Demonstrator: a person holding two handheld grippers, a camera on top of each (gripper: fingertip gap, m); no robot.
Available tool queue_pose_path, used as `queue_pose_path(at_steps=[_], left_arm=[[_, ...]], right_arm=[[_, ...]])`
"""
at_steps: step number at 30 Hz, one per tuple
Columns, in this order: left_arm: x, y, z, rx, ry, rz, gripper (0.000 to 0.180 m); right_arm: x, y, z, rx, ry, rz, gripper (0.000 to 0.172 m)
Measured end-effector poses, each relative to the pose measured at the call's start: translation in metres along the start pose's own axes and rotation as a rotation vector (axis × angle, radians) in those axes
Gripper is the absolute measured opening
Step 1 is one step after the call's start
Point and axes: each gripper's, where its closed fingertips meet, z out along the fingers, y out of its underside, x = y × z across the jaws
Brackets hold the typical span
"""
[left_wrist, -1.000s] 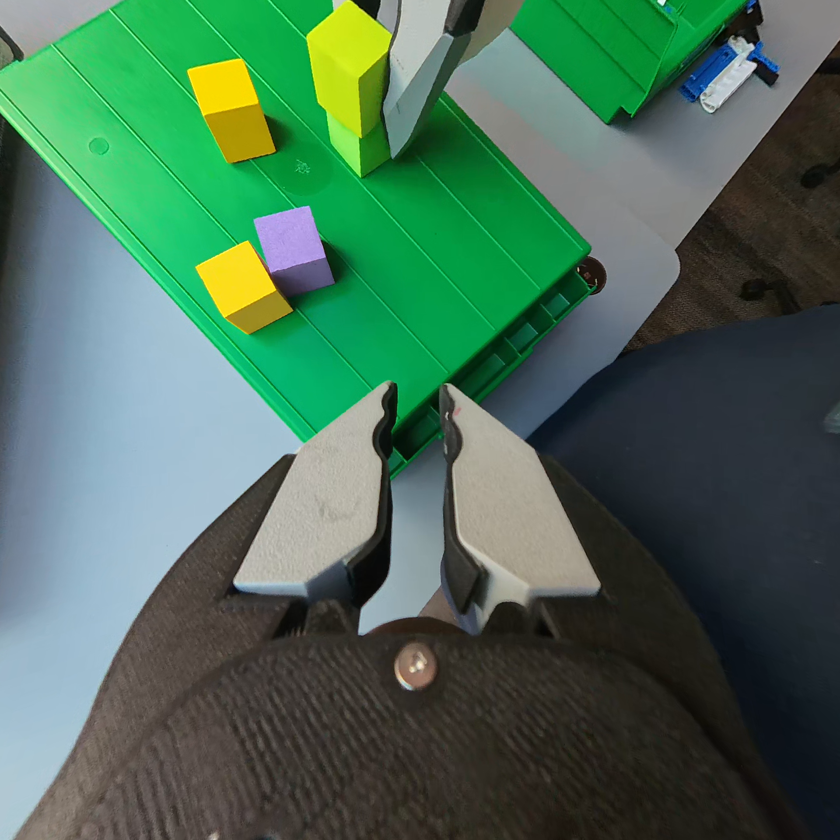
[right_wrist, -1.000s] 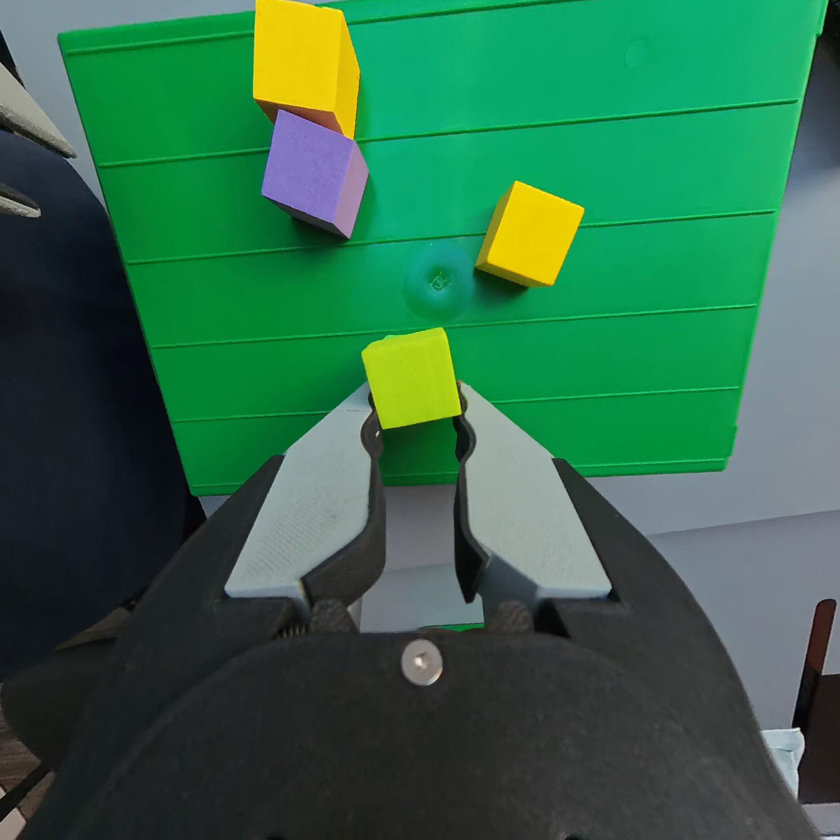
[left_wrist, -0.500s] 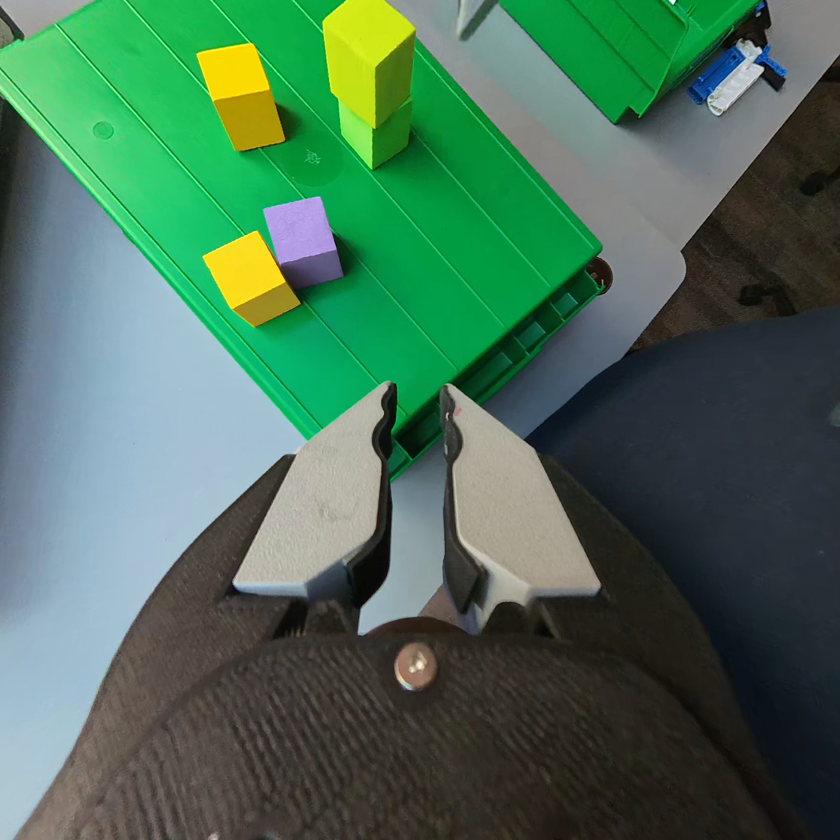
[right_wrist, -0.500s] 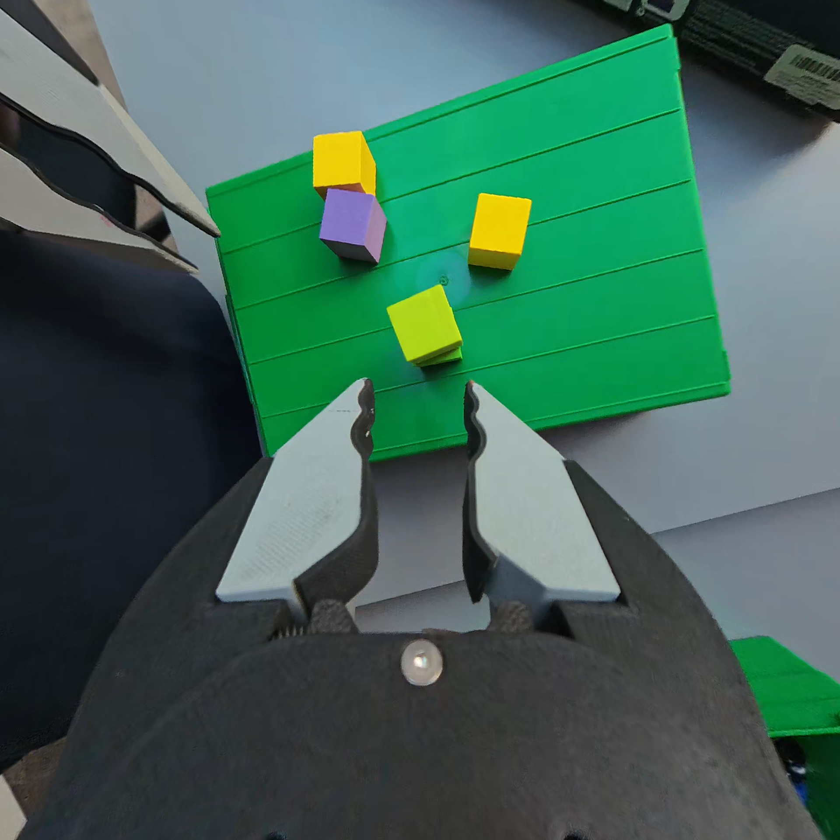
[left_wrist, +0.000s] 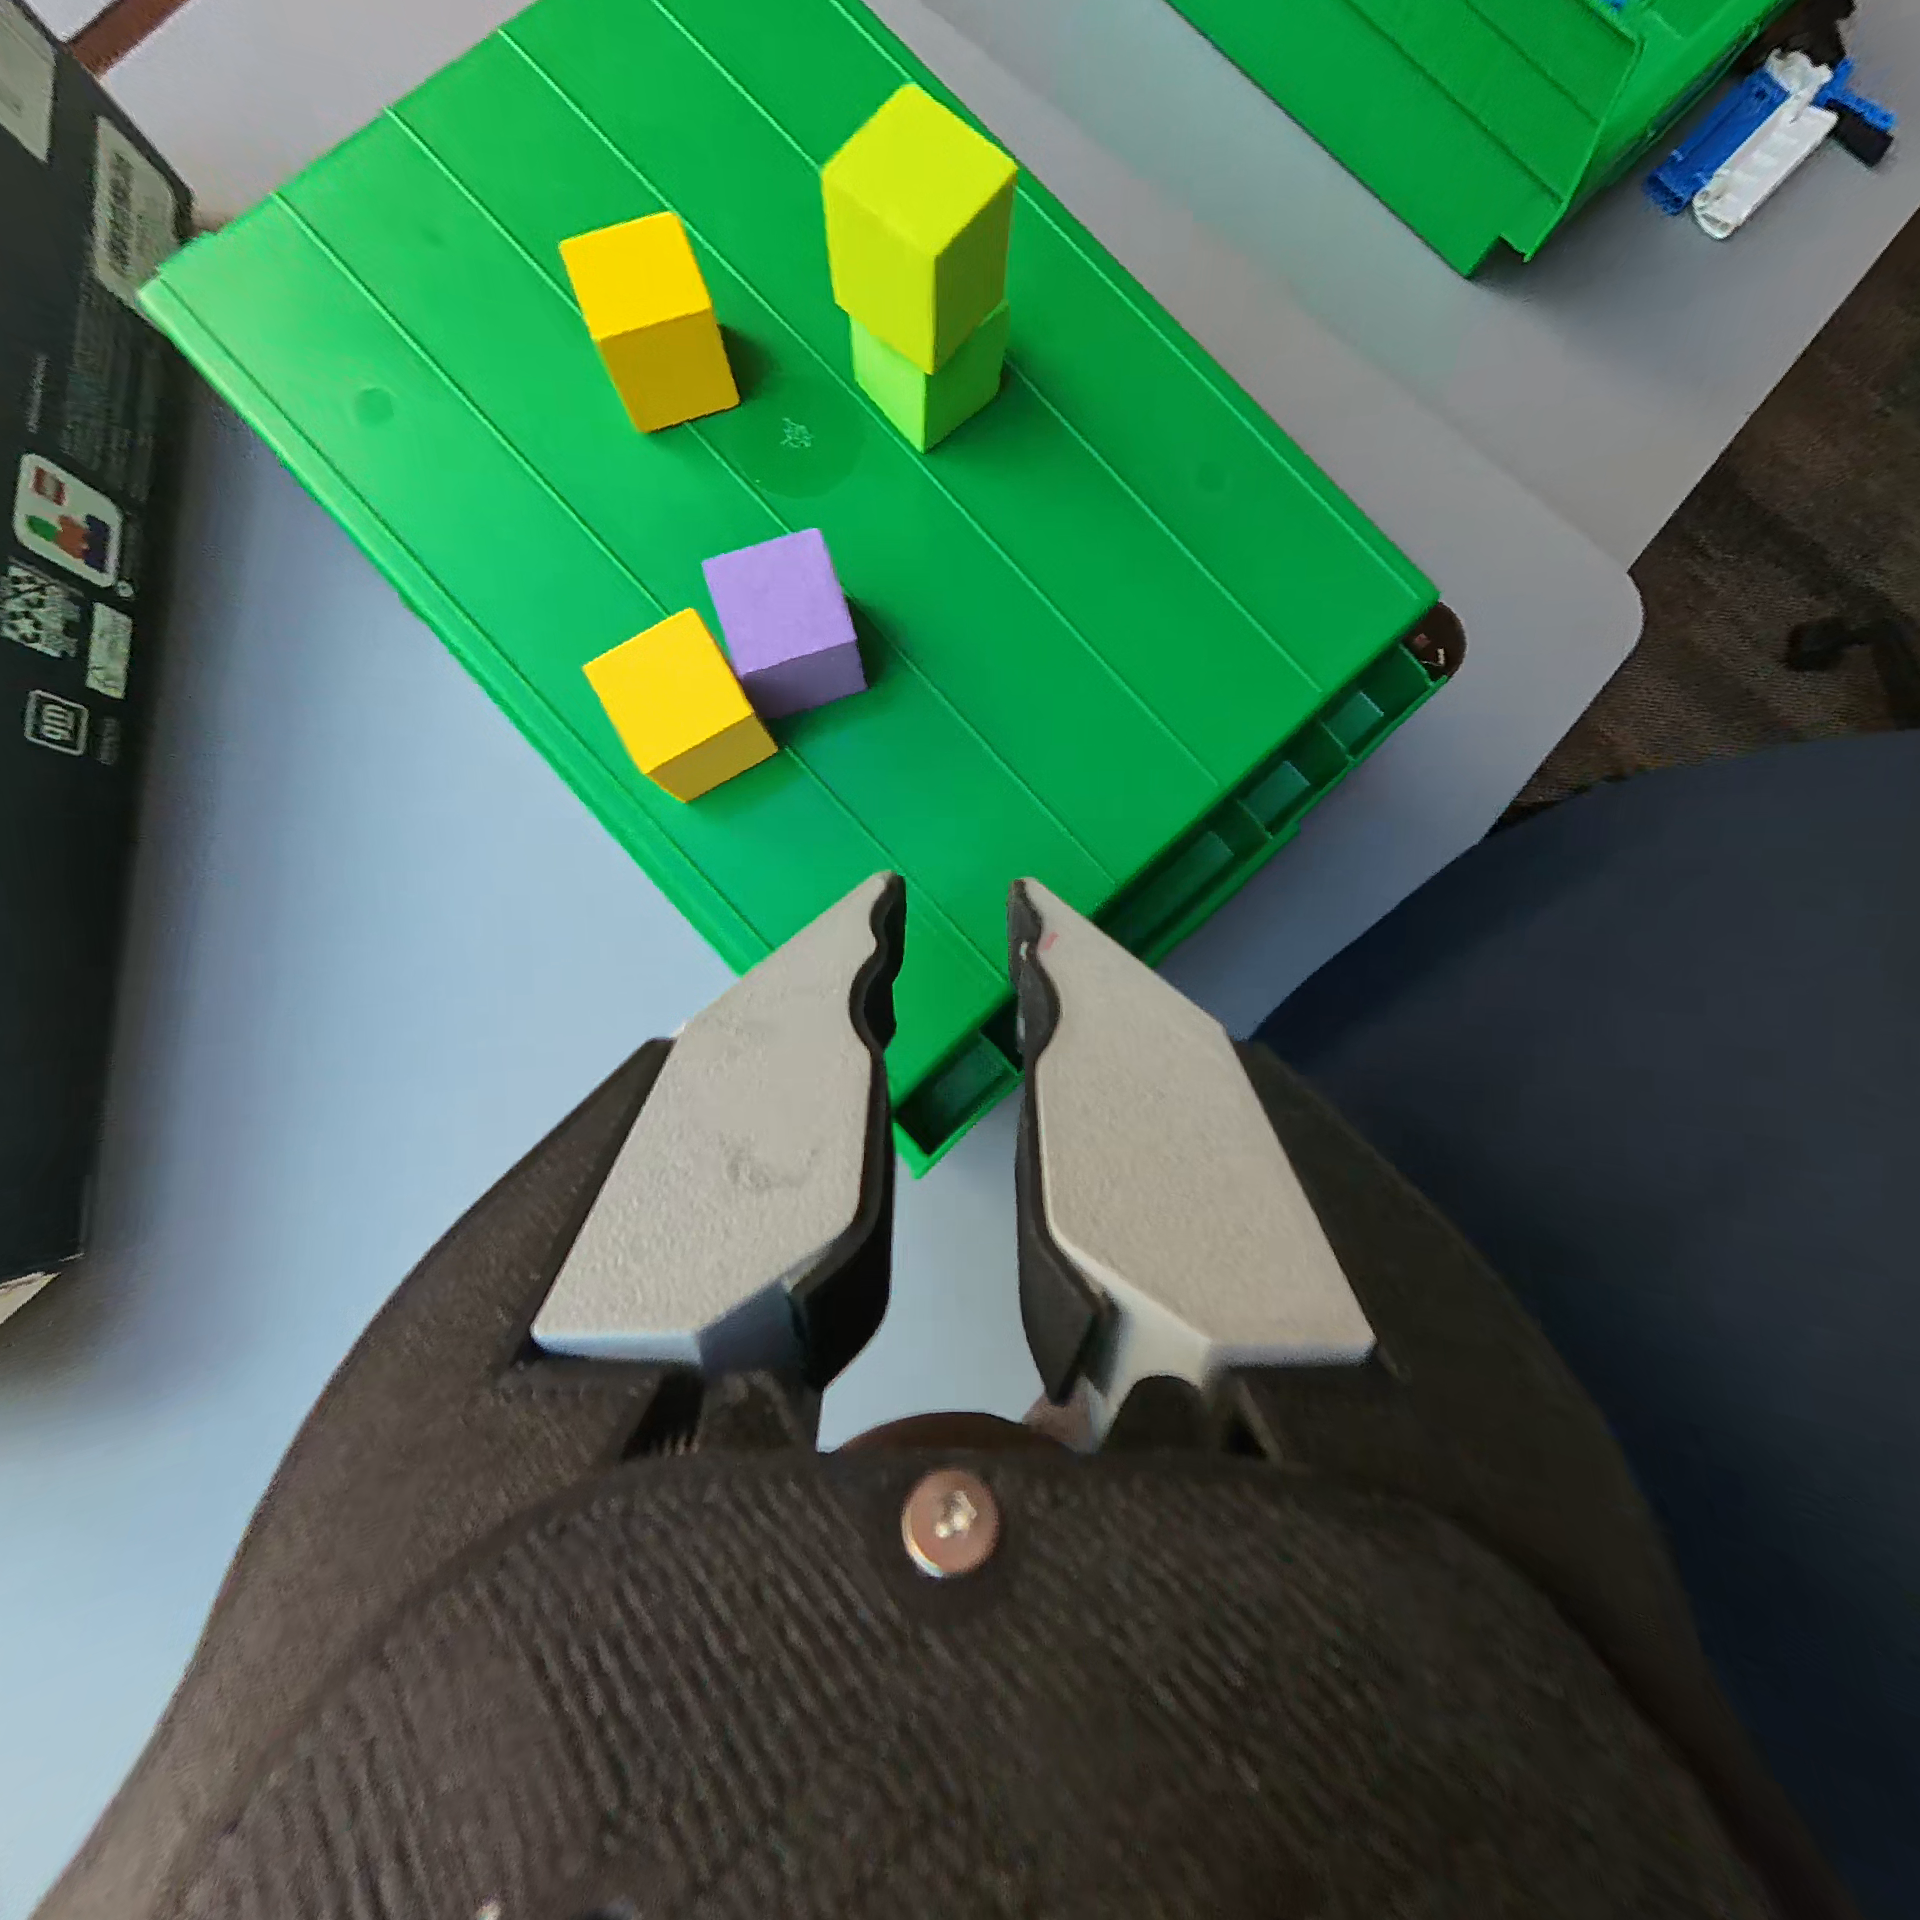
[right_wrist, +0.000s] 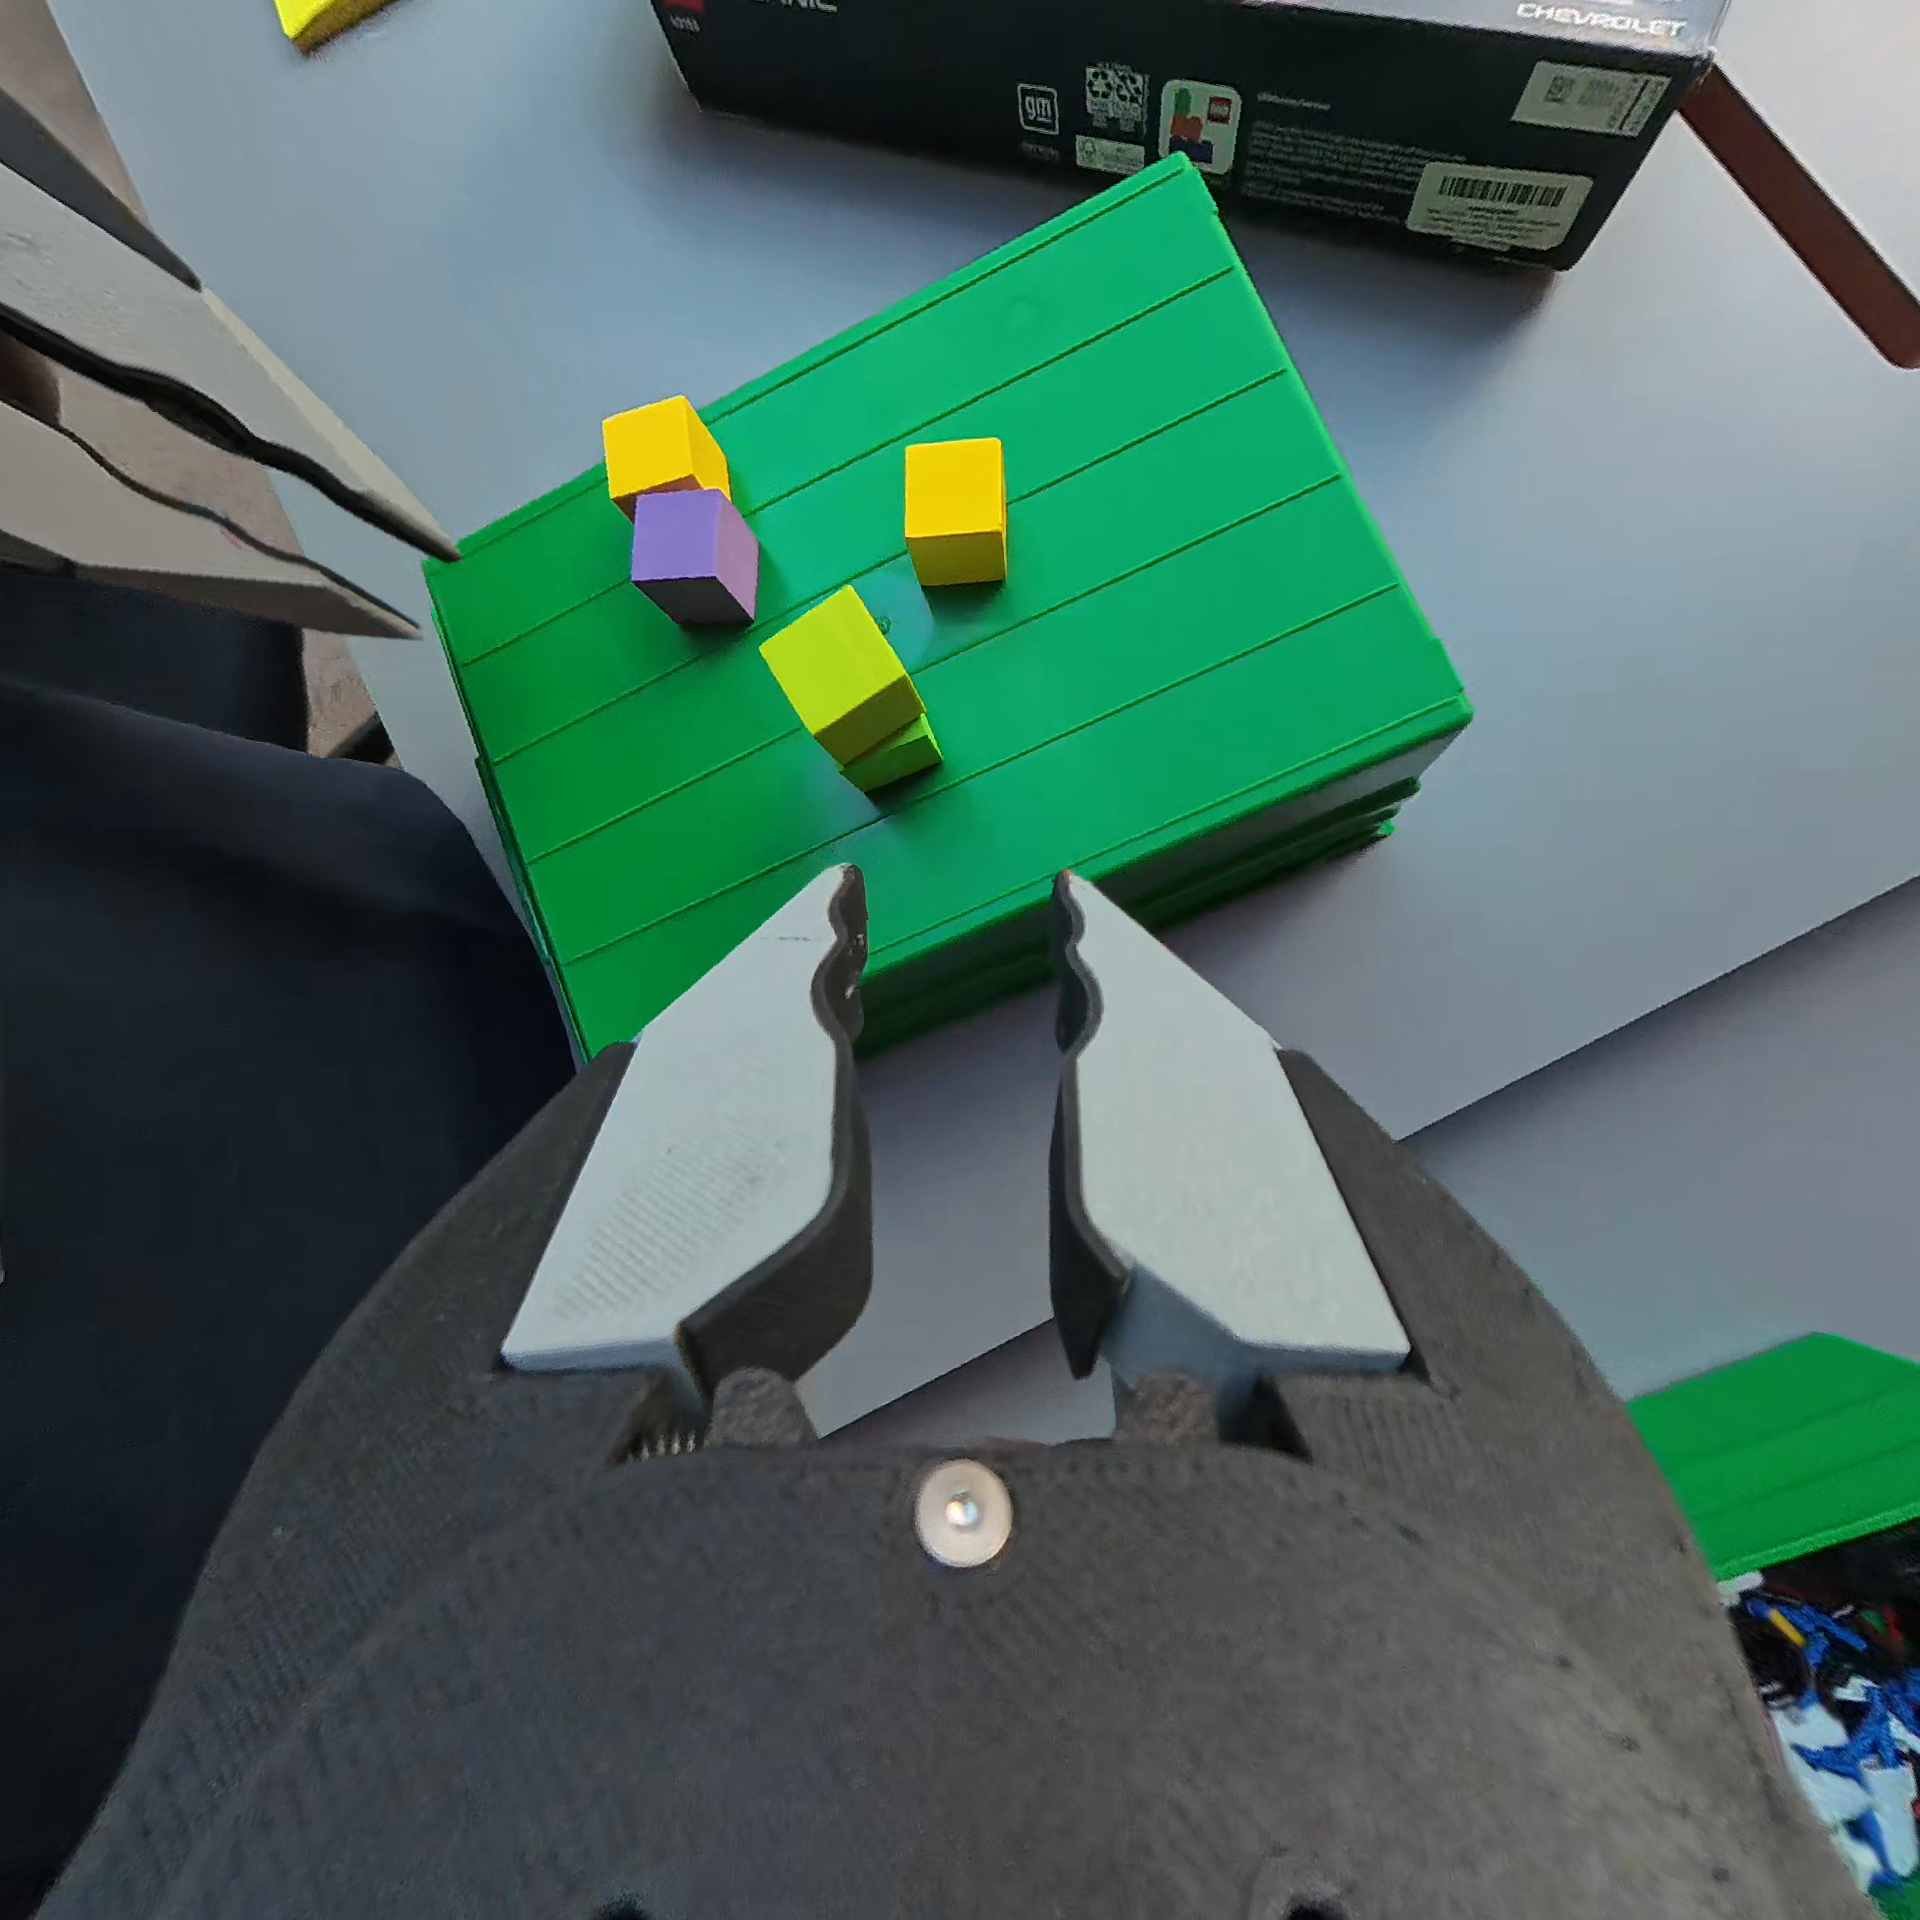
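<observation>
A lime-yellow block (left_wrist: 920, 223) stands on a green block (left_wrist: 930, 390) on a flat green box (left_wrist: 1091, 623). The stack also shows in the right wrist view (right_wrist: 842, 670). A yellow block (left_wrist: 649, 317) stands behind it; another yellow block (left_wrist: 675, 701) touches a purple block (left_wrist: 784, 618). My left gripper (left_wrist: 956, 894) is open and empty over the box's near corner. My right gripper (right_wrist: 956, 888) is open and empty, held above the box's near edge (right_wrist: 935, 935), well back from the stack. The left gripper's fingers (right_wrist: 208, 447) show at the left edge of the right wrist view.
A dark printed carton (right_wrist: 1195, 104) lies beyond the green box; it also shows in the left wrist view (left_wrist: 62, 623). A second green box (left_wrist: 1455, 125) with blue and white parts (left_wrist: 1756, 145) is at the far right. A person's dark-clad leg (left_wrist: 1662, 1143) is beside the table.
My right gripper let go of the lime-yellow block on top of the green block, opened, and pulled back and up. The left gripper rose slightly; its jaws stayed as they were.
</observation>
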Motion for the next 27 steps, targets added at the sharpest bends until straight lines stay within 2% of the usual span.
queue_pose_path(at_steps=[6, 11, 14, 16, 17, 21, 23, 25, 27], left_arm=[[-0.026, -0.013, -0.009, 0.018, -0.044, -0.015, 0.021], [-0.046, -0.031, -0.003, -0.001, -0.086, 0.098, 0.030], [-0.051, -0.022, 0.013, -0.133, -0.027, 0.209, 0.046], [-0.052, -0.018, 0.020, -0.211, 0.023, 0.315, 0.070], [-0.056, -0.017, 0.023, -0.238, 0.023, 0.387, 0.071], [-0.062, -0.011, 0.030, -0.323, 0.085, 0.631, 0.068], [-0.057, -0.007, 0.033, -0.346, 0.153, 0.692, 0.047], [-0.059, -0.005, 0.039, -0.373, 0.157, 0.724, 0.044], [-0.055, -0.008, 0.042, -0.360, 0.182, 0.711, 0.029]], right_arm=[[0.002, 0.011, -0.002, 0.009, -0.002, 0.023, 0.033], [-0.002, 0.014, 0.001, 0.011, -0.016, 0.022, 0.032], [-0.005, 0.015, 0.001, 0.007, -0.022, 0.015, 0.032], [-0.007, 0.016, 0.001, 0.005, -0.025, 0.012, 0.032], [-0.008, 0.017, 0.001, 0.003, -0.025, 0.009, 0.032], [-0.009, 0.022, -0.002, -0.007, -0.019, 0.007, 0.031], [-0.010, 0.023, -0.004, -0.004, -0.013, 0.012, 0.030], [-0.010, 0.024, -0.006, -0.001, -0.008, 0.019, 0.030], [-0.011, 0.026, -0.007, 0.002, -0.005, 0.025, 0.030]])
